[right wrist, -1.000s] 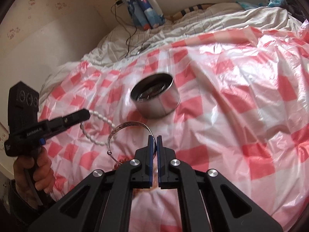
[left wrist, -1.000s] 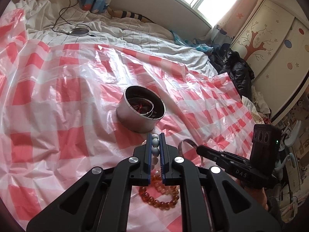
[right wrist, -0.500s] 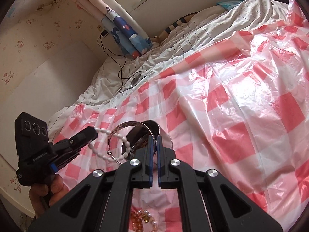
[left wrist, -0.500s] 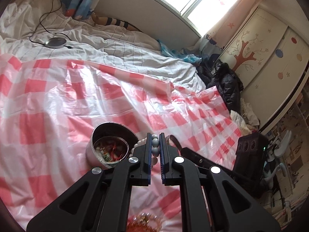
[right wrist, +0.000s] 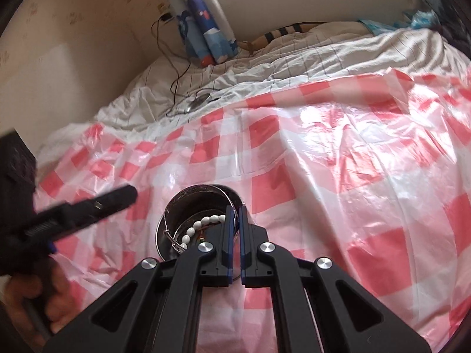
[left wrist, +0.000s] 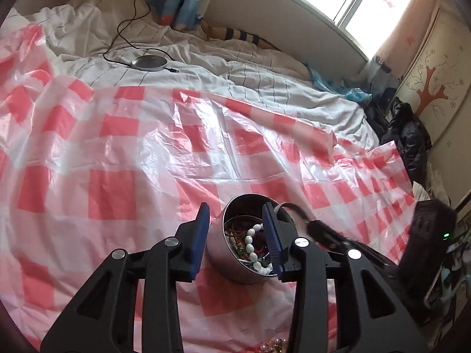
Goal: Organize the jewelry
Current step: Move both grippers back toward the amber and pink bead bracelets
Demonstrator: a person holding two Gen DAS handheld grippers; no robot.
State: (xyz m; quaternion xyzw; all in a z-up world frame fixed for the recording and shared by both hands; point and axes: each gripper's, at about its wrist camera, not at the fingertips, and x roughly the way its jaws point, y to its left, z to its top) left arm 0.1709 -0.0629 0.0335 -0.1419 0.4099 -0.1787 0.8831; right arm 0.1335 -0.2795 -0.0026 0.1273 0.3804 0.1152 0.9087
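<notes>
A round metal tin (left wrist: 217,253) stands on the red-checked plastic sheet (left wrist: 117,153), holding several pieces of jewelry. A white bead bracelet (left wrist: 253,245) lies inside it, also seen in the right wrist view (right wrist: 203,223). My left gripper (left wrist: 235,214) is open and empty, its jaws on either side of the tin from above. My right gripper (right wrist: 234,214) is shut on a thin silver bangle (right wrist: 167,229) and holds it over the tin (right wrist: 160,236). The bangle's band also shows by the tin's far rim in the left wrist view (left wrist: 282,206).
An amber bead bracelet (left wrist: 273,345) lies on the sheet at the near edge. A white striped duvet (left wrist: 235,76) with a round charger and cable (left wrist: 149,62) lies beyond. Dark clothes (left wrist: 406,135) and a wardrobe (left wrist: 435,88) are at the right.
My left gripper opened and dropped the white bead bracelet into the tin. Both grippers moved over the tin; the right one brought the bangle above it.
</notes>
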